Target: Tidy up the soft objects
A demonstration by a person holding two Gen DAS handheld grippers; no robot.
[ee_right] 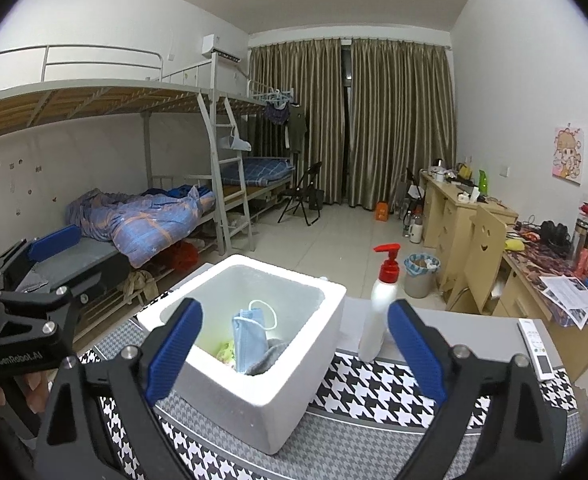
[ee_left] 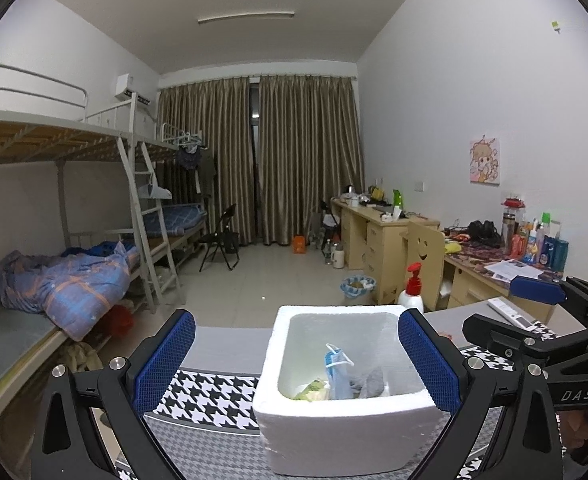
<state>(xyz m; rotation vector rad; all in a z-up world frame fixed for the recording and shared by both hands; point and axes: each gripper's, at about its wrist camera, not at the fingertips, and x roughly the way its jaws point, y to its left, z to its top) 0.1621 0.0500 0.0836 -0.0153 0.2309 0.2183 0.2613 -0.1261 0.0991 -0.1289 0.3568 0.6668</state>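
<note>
A white foam box (ee_left: 346, 432) (ee_right: 254, 392) stands on the houndstooth cloth (ee_left: 214, 396) (ee_right: 374, 392). Inside it a blue face mask (ee_left: 336, 372) (ee_right: 250, 336) stands up beside a grey cloth (ee_left: 370, 384) (ee_right: 268, 358) and a yellow-green soft item (ee_left: 312, 390) (ee_right: 227, 352). My left gripper (ee_left: 296, 364) is open, its blue pads (ee_left: 164, 360) apart on either side of the box, above and short of it. My right gripper (ee_right: 294, 348) is open too, with nothing between its pads (ee_right: 416, 350). Each gripper shows at the edge of the other's view: right gripper (ee_left: 542, 312), left gripper (ee_right: 34, 272).
A white pump bottle with a red top (ee_right: 380, 312) (ee_left: 412, 292) stands right of the box. A white remote (ee_right: 536, 348) (ee_left: 512, 314) lies at the table's right edge. Bunk beds (ee_right: 134, 216) line the left wall, desks (ee_right: 462, 216) and a bin (ee_right: 420, 274) the right.
</note>
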